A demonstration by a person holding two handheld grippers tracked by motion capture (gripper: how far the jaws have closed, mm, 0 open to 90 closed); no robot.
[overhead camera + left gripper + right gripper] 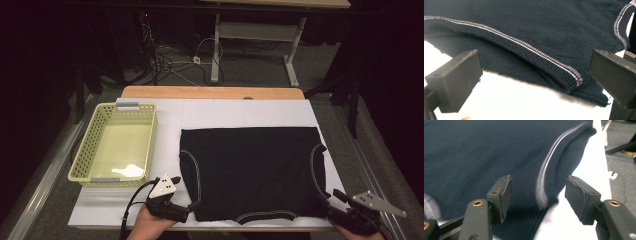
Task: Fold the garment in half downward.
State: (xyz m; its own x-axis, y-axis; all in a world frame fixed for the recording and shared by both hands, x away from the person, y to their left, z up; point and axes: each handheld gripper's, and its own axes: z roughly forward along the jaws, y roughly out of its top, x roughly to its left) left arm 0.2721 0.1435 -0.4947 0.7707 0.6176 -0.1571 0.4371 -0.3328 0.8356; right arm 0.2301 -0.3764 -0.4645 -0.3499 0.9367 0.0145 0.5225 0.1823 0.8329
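Note:
A dark knit sleeveless top (250,170) with white-striped trim lies flat on the white table cover (225,112). My left gripper (194,206) sits at the top's near left corner. In the left gripper view the gripper (534,80) is open, and the ribbed armhole trim (529,48) runs across between the jaws without touching them. My right gripper (334,202) is at the near right corner. In the blurred right gripper view it (539,195) stands open over the right armhole trim (546,177), its pads apart from the cloth (474,152).
A pale yellow plastic basket (82,160) stands on the table's left side, with a bright white patch (131,171) on its floor. The wooden table edge (210,92) shows at the back. Beyond it are a desk frame (217,45) and floor cables (165,62).

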